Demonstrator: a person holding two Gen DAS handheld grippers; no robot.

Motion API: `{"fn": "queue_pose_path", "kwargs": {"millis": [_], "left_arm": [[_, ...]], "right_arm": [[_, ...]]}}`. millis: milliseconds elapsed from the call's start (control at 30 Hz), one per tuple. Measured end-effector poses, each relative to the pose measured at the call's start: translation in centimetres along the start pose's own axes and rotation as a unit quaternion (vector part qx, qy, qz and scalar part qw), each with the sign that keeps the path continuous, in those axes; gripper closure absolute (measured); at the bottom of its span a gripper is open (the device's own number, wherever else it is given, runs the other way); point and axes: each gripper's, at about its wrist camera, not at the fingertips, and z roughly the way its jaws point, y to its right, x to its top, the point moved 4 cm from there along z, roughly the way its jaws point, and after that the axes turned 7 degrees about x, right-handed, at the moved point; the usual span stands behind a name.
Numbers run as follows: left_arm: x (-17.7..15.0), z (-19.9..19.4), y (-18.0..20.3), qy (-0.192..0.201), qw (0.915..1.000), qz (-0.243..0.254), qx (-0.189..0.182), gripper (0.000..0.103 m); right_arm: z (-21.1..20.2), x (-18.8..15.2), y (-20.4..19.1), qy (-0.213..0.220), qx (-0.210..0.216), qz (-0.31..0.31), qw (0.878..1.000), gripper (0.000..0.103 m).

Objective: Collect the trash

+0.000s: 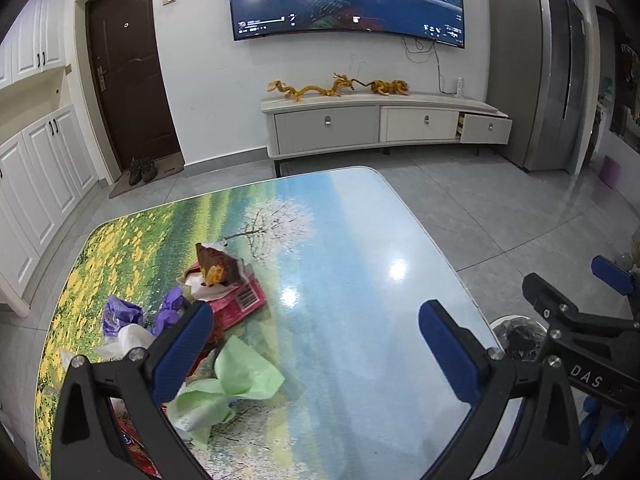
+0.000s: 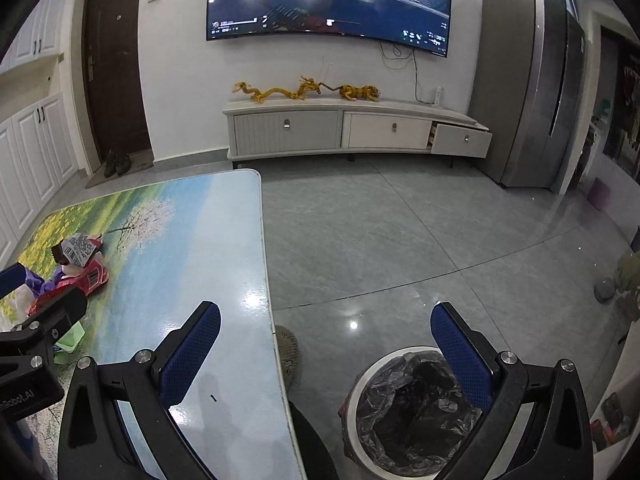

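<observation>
A heap of trash lies on the left part of the picture-printed table (image 1: pixel 360 240): a brown snack packet (image 1: pixel 216 266) on a red wrapper (image 1: pixel 244 300), purple wrappers (image 1: pixel 120 314), white tissue (image 1: pixel 128 340) and green paper (image 1: pixel 236 384). My left gripper (image 1: pixel 320 352) is open above the table, with its left finger over the heap and nothing held. My right gripper (image 2: pixel 328 356) is open and empty, straddling the table's right edge (image 2: pixel 268 300). Below it on the floor stands a white bin (image 2: pixel 408 412) lined with a black bag. The red wrapper (image 2: pixel 90 276) shows far left in the right wrist view.
A woven stool (image 2: pixel 288 350) sits under the table edge beside the bin. A TV cabinet (image 1: pixel 380 120) with one drawer pulled out and a tall grey fridge (image 1: pixel 552 72) stand against the far wall. Grey tiled floor (image 2: pixel 400 240) spreads to the right.
</observation>
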Motion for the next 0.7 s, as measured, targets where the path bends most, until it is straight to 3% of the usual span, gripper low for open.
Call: {"fn": "queue_pose_path", "kwargs": {"millis": [267, 700], "left_arm": [[0.2, -0.1, 2.7, -0.003, 0.9998, 0.02, -0.006, 0.0], [0.3, -0.4, 7.4, -0.003, 0.9982, 0.059, -0.011, 0.0]], "right_arm": [[-4.9, -4.1, -3.3, -0.001, -0.005, 0.037, 0.999, 0.0], [-8.5, -7.9, -4.1, 0.0, -0.008, 0.083, 0.997, 0.0]]}}
